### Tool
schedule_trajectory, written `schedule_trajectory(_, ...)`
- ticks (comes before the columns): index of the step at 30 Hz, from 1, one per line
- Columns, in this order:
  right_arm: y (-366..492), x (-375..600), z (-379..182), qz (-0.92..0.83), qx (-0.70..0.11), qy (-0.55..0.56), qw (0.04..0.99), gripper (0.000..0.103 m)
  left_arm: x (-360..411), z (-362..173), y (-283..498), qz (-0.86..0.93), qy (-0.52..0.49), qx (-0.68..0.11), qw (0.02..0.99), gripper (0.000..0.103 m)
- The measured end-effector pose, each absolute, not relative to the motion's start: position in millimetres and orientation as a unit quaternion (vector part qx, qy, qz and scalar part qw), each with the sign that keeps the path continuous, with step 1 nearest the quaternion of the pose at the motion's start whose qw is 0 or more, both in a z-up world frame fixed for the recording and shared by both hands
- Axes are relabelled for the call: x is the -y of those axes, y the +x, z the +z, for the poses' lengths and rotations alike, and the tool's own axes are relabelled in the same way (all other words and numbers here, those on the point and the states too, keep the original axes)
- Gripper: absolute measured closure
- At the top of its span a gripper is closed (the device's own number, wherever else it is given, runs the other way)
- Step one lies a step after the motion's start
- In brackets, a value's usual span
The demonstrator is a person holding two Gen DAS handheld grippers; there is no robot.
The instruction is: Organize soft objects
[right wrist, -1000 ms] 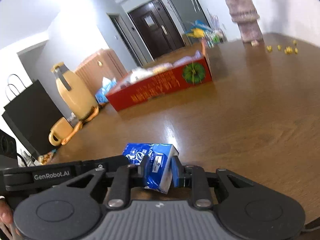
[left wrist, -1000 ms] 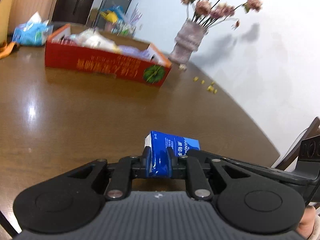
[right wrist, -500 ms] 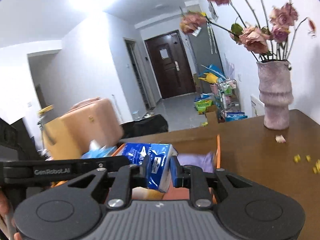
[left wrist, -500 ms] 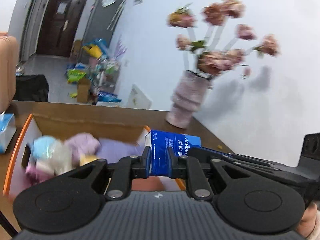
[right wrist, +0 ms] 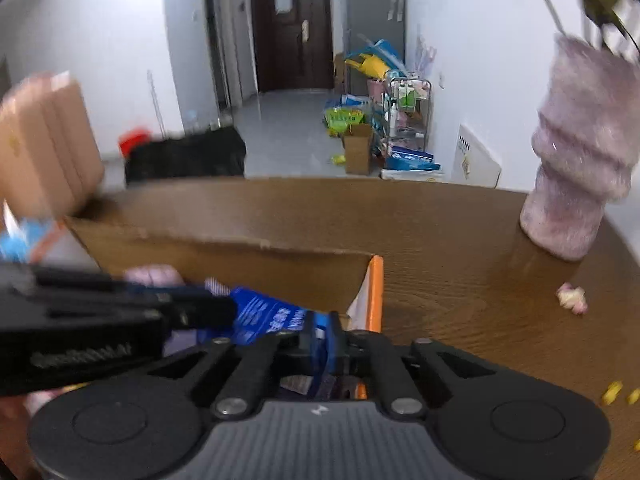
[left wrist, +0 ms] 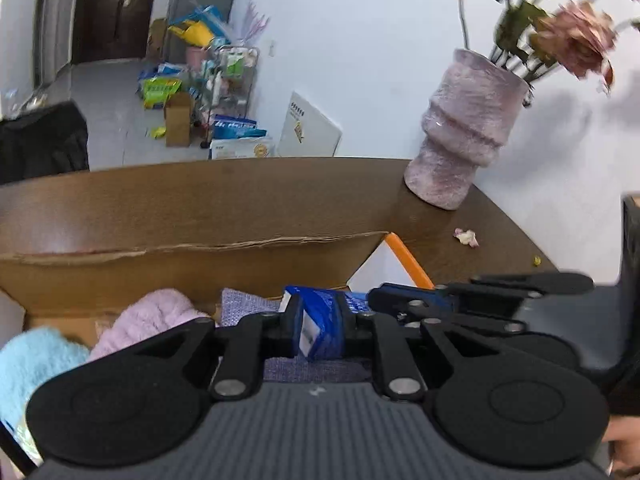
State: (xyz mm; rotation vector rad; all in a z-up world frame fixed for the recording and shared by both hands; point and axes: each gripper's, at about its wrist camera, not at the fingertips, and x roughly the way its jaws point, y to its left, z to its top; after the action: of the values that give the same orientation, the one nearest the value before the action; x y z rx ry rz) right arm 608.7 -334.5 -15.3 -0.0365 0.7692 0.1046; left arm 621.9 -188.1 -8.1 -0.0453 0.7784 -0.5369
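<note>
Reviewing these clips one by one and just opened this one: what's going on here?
A person holds a two-finger tool in each hand over an open cardboard box on a wooden table. The left tool is clamped on a blue tissue pack; the right tool, whose jaws have just been closing, pinches the other end of the pack. Below lie a pink fluffy item, a light blue one and a purple cloth. A pink vase stands beside the box.

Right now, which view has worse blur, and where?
Right wrist view is worse: the suitcase, vase and left gripper smear. Left wrist view is sharper; only the flowers blur. Both bend the table edge.
</note>
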Motion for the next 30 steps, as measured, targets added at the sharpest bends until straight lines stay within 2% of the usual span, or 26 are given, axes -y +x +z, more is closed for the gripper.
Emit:
schedule_trajectory(6, 599, 322, -4, 0.036, -0.380, -0.046, 0.923, 0.099, 162, 20, 597, -0.238, -0.008, -0.362, 0.901, 0.087)
schedule_trajectory(14, 507, 330, 93, 0.047, -0.311, -0.029, 0.949, 0.095, 92, 110, 505, -0.161, 0.031, -0.286, 0.944, 0.087)
schedule_trajectory(18, 448, 331, 122, 0.048, -0.283, -0.028, 0.958, 0.092, 68, 128, 444, -0.130, 0.051, -0.243, 0.960, 0.087)
schedule_trajectory(19, 432, 330, 126, 0.050, -0.275, -0.024, 0.960, 0.092, 63, 129, 427, -0.123, 0.055, -0.233, 0.963, 0.085)
schedule_trajectory(20, 417, 331, 128, 0.052, -0.263, -0.021, 0.963, 0.092, 56, 128, 410, -0.114, 0.053, -0.219, 0.968, 0.078)
schedule_trajectory(21, 401, 328, 128, 0.052, -0.246, -0.022, 0.968, 0.087, 50, 126, 395, -0.110, 0.046, -0.199, 0.973, 0.067)
schedule_trajectory(22, 384, 326, 127, 0.052, -0.225, -0.023, 0.973, 0.063, 44, 123, 376, -0.104, 0.039, -0.169, 0.979, 0.036)
schedule_trajectory(23, 367, 324, 123, 0.049, -0.197, -0.019, 0.979, 0.047, 39, 120, 360, -0.095, 0.034, -0.140, 0.985, 0.016)
schedule_trajectory(24, 349, 321, 118, 0.047, -0.163, -0.015, 0.985, 0.019, 36, 114, 342, -0.085, 0.034, -0.105, 0.990, 0.014)
schedule_trajectory(25, 332, 318, 113, 0.045, -0.135, -0.012, 0.990, 0.011, 35, 108, 326, -0.074, 0.040, -0.079, 0.993, 0.014)
schedule_trajectory(27, 308, 310, 103, 0.042, -0.104, -0.010, 0.994, 0.013, 31, 100, 306, -0.064, 0.051, -0.061, 0.995, 0.008)
schedule_trajectory(30, 282, 298, 91, 0.031, -0.097, 0.001, 0.995, 0.013, 26, 95, 289, -0.064, 0.032, -0.062, 0.995, 0.007)
